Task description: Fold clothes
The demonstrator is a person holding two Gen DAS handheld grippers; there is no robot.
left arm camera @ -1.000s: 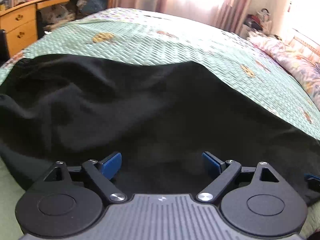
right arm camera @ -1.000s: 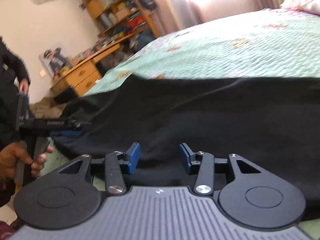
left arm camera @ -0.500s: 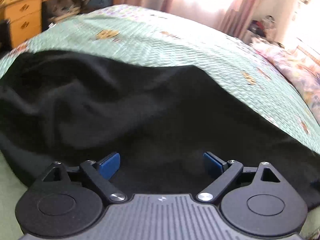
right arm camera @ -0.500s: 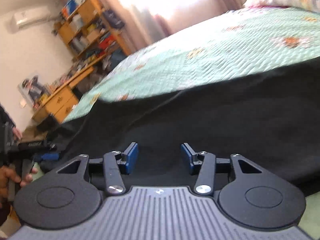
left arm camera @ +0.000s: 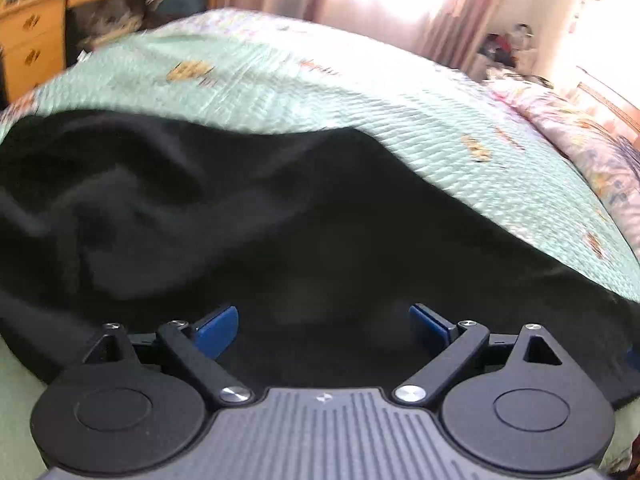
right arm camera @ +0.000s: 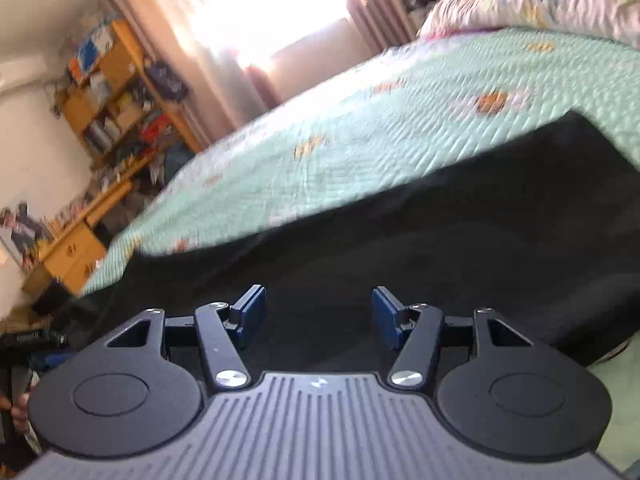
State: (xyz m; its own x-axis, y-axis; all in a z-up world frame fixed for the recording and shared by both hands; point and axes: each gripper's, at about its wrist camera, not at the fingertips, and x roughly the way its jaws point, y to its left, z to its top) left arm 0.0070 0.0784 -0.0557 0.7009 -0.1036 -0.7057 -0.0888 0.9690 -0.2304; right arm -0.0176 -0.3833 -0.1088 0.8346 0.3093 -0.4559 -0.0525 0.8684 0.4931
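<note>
A black garment [left arm camera: 248, 208] lies spread and rumpled on a mint-green quilted bedspread [left arm camera: 304, 92]. My left gripper [left arm camera: 323, 326] hovers over the garment's near edge with its blue pads wide apart and nothing between them. In the right wrist view the same black garment [right arm camera: 460, 232] stretches across the bedspread [right arm camera: 360, 128]. My right gripper [right arm camera: 318, 314] is above its near edge, jaws opening, with only cloth below and nothing gripped. The left gripper's handle [right arm camera: 32, 338] shows at the far left, held by a hand.
A wooden desk with drawers [left arm camera: 32, 44] and cluttered shelves [right arm camera: 116, 100] stand beyond the bed's left side. Floral pillows [right arm camera: 540, 0] lie at the head of the bed. Pink curtains [left arm camera: 400, 4] cover a bright window behind.
The right gripper has swung to the right along the garment and rolled, and its jaws stand wider than before. The left gripper's view has barely shifted; its jaws stay wide.
</note>
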